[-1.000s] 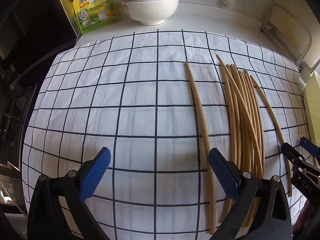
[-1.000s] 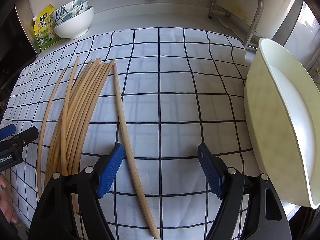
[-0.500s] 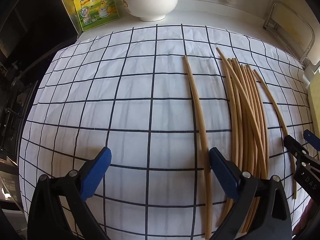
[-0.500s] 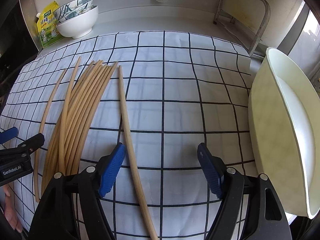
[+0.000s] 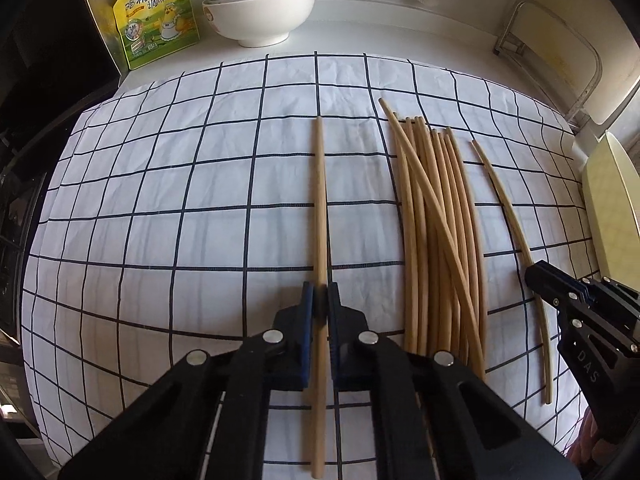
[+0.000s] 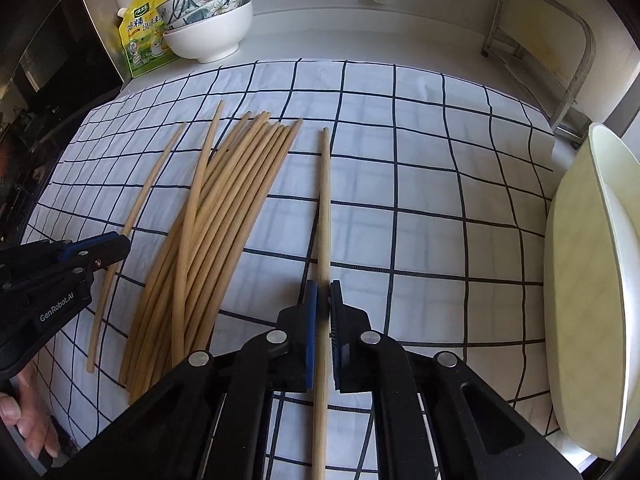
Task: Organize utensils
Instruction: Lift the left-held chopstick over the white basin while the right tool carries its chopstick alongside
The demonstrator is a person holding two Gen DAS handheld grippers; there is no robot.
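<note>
Tan wooden chopsticks lie lengthwise on a checked cloth (image 5: 180, 200). In the left wrist view my left gripper (image 5: 320, 300) is closing its jaws on a single chopstick (image 5: 320, 200), with the blue pads pressing its sides. To its right lies a bundle of several chopsticks (image 5: 436, 240). Beyond the bundle, my right gripper (image 5: 534, 276) pinches another lone chopstick (image 5: 500, 200). The right wrist view shows that gripper (image 6: 324, 296) closing, clamped on its chopstick (image 6: 325, 200). There the bundle (image 6: 224, 208) is on the left, and the left gripper (image 6: 124, 244) is on the outermost stick (image 6: 152, 184).
Stacked bowls (image 5: 260, 12) and a yellow seasoning pouch (image 5: 156, 20) stand at the back left of the counter. A cream basin (image 6: 580, 280) sits off the cloth's right edge, with a metal rack (image 6: 540, 40) behind it. A dark drop borders the left side.
Both grippers went from wide open to shut, each clamping one chopstick. The left gripper shifted right over its stick and the right gripper shifted left over its own.
</note>
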